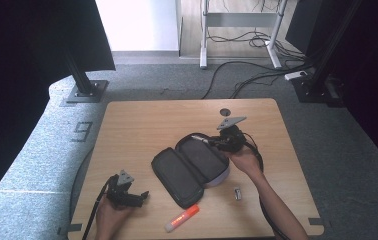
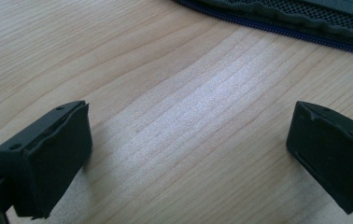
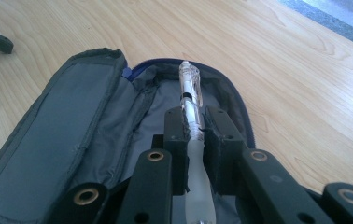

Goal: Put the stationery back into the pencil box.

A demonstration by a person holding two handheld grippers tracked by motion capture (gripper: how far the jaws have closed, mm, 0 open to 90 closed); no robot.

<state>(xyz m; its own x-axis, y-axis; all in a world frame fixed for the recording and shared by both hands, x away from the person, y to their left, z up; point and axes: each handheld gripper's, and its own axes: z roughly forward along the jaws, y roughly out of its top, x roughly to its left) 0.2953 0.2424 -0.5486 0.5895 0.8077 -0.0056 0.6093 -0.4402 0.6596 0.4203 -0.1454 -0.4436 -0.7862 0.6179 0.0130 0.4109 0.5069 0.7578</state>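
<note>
The right gripper (image 3: pixel 194 128) clamped its fingers on a clear plastic pen (image 3: pixel 191 100), held over the open grey fabric pencil case (image 1: pixel 189 167) mid-table. The left gripper (image 1: pixel 136 196), fingers wide and empty, rested on the light wooden table (image 1: pixel 142 125) beside the case. An orange glue stick (image 1: pixel 182 218) and small silver clip (image 1: pixel 237 193) lay nearby; the pen's lower end was cut off.

Lab or recording room, not a home — wooden table (image 1: pixel 142 125) on grey carpet (image 1: pixel 327 150), black stand bases (image 1: pixel 84 92) bolted down, loose cables (image 1: pixel 247 40) — dark curtains (image 1: pixel 22 60) at both sides.
</note>
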